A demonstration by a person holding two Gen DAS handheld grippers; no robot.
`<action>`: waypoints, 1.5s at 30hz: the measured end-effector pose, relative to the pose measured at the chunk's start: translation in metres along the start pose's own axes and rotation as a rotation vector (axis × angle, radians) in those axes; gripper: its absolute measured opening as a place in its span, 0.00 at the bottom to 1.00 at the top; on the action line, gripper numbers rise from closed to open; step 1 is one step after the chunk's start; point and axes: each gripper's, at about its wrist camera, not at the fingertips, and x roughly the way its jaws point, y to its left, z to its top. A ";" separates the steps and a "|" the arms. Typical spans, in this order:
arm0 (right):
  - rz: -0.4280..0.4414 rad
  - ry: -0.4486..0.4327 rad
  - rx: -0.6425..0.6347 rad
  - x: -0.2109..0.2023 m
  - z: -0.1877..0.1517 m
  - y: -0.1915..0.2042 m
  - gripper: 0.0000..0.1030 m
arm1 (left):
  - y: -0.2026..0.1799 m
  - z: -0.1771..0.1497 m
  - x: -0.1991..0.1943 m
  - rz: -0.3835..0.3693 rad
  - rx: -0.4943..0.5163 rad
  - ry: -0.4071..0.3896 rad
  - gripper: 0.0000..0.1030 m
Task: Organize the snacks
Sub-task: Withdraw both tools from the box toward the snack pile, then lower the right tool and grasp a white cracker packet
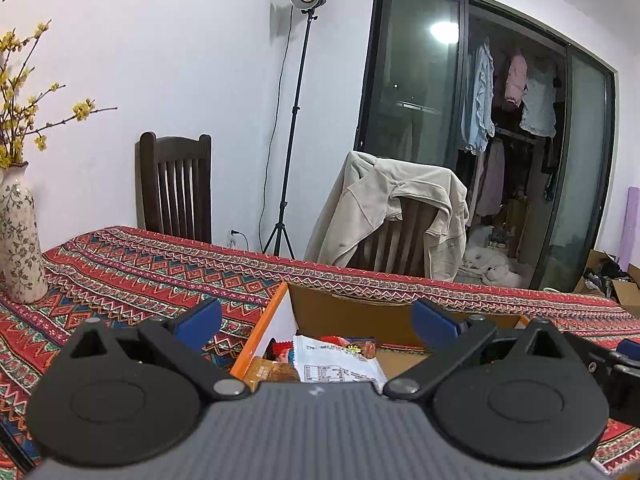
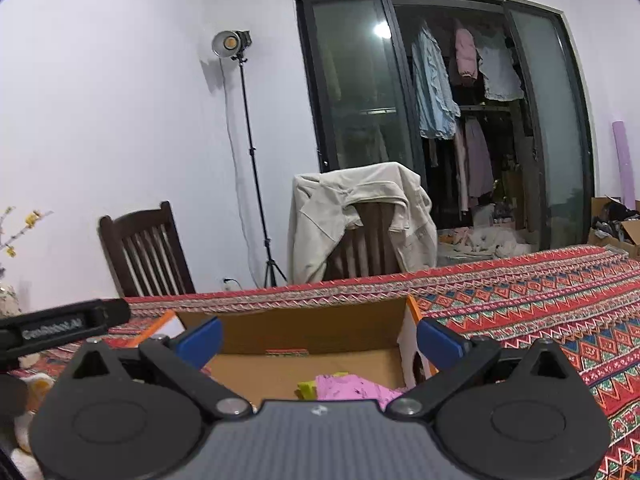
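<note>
Above the cardboard box (image 1: pixel 360 316), both the left gripper (image 1: pixel 318 322) and right gripper (image 2: pixel 318 338) hang spread, empty. Snacks (image 1: pixel 340 364) lie at six o'clock inside; descend straight, pinch one wrapper only.

We see a home: a patterned tablecloth (image 1: pixel 140 264), wooden chairs (image 1: pixel 176 186), a jacket (image 2: pixel 360 216) draped over one, and an open wardrobe (image 2: pixel 460 120) of hanging clothes.

The cardboard box (image 1: pixel 352 312) looks matt brown; the white snack packet (image 1: pixel 340 364) in it is glossy plastic, the tablecloth (image 1: pixel 140 264) woven cloth.
</note>
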 end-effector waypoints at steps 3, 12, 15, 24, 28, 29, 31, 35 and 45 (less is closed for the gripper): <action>0.006 -0.007 -0.015 -0.011 0.004 0.003 1.00 | 0.003 0.004 -0.011 0.003 0.001 -0.002 1.00; 0.001 0.026 -0.044 -0.047 -0.003 0.008 1.00 | 0.014 -0.004 -0.050 0.009 0.017 0.017 1.00; 0.002 0.046 -0.054 -0.061 -0.012 0.010 1.00 | 0.020 -0.013 -0.063 0.012 0.027 0.034 1.00; 0.012 0.120 -0.074 -0.093 -0.049 0.014 1.00 | 0.040 -0.050 -0.088 0.022 0.032 0.108 1.00; 0.014 0.155 -0.087 -0.101 -0.065 0.017 1.00 | 0.047 -0.068 -0.093 0.029 0.038 0.135 1.00; 0.015 0.162 -0.088 -0.102 -0.069 0.017 1.00 | 0.049 -0.072 -0.093 0.030 0.039 0.145 1.00; 0.020 0.175 -0.085 -0.105 -0.077 0.018 1.00 | 0.051 -0.079 -0.094 0.028 0.040 0.163 1.00; 0.017 0.192 -0.086 -0.109 -0.085 0.018 1.00 | 0.058 -0.088 -0.095 0.027 0.036 0.173 1.00; 0.000 0.245 -0.080 -0.103 -0.100 0.012 1.00 | 0.068 -0.095 -0.092 0.008 -0.003 0.167 1.00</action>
